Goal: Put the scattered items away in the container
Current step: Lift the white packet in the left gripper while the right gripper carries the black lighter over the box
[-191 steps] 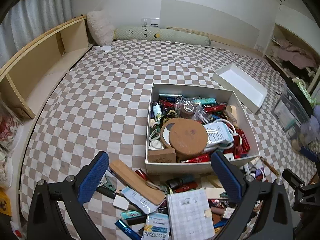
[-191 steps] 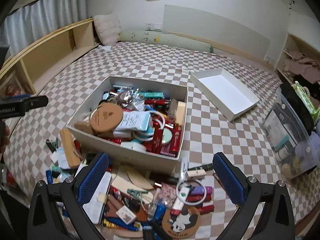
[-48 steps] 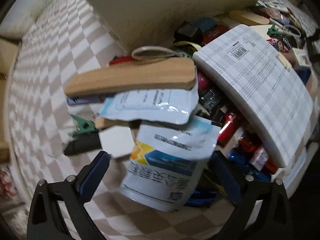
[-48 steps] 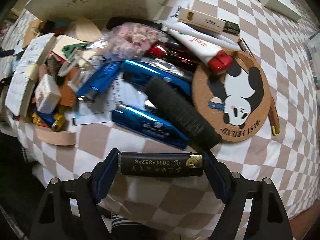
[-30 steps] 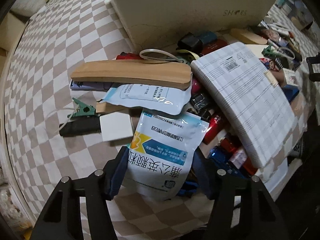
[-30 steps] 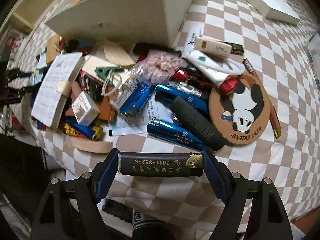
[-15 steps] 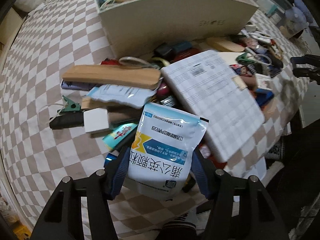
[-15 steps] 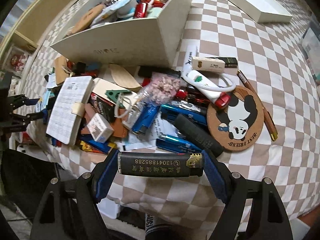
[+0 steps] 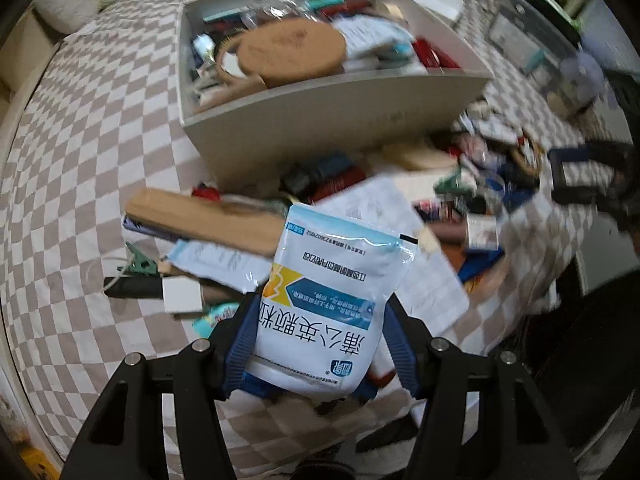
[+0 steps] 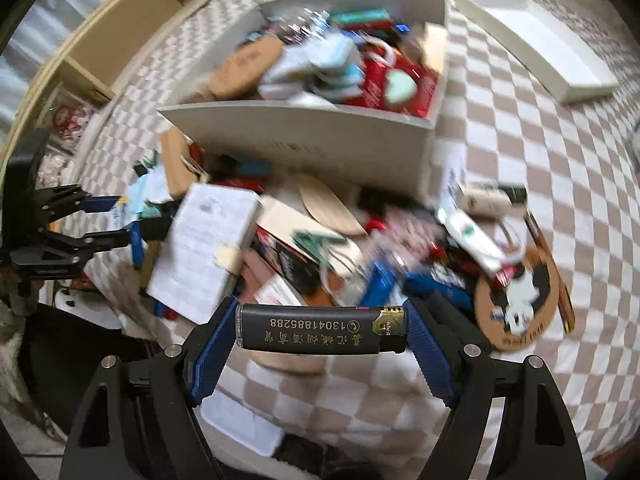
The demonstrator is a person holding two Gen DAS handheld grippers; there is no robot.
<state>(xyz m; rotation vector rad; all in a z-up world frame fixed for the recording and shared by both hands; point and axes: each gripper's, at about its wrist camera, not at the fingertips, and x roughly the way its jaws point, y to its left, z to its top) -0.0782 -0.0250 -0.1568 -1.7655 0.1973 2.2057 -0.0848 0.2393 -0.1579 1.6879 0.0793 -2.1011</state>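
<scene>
Change: both grippers have come up off the clutter, each with 1 item, and the box now shows ahead.
Left gripper (image 9: 316, 344): clamped on a blue-white sachet (image 9: 332, 300).
Right gripper (image 10: 320, 340): clamped endwise on a black lighter (image 10: 320, 329).
Container: white box (image 10: 320, 136), already heaped, beyond the pile.
Meaning: pickup looks done; carry and drop into the box remain, and many items still lie on the checked cloth (image 10: 540, 140).

Left gripper (image 9: 318, 338) clamps a blue-and-white pouch (image 9: 332, 300) above the checkered bedspread (image 9: 80, 160), clutter pile under it, packed white box (image 9: 320, 112) beyond with a round cork disc (image 9: 292, 54) on top.
</scene>
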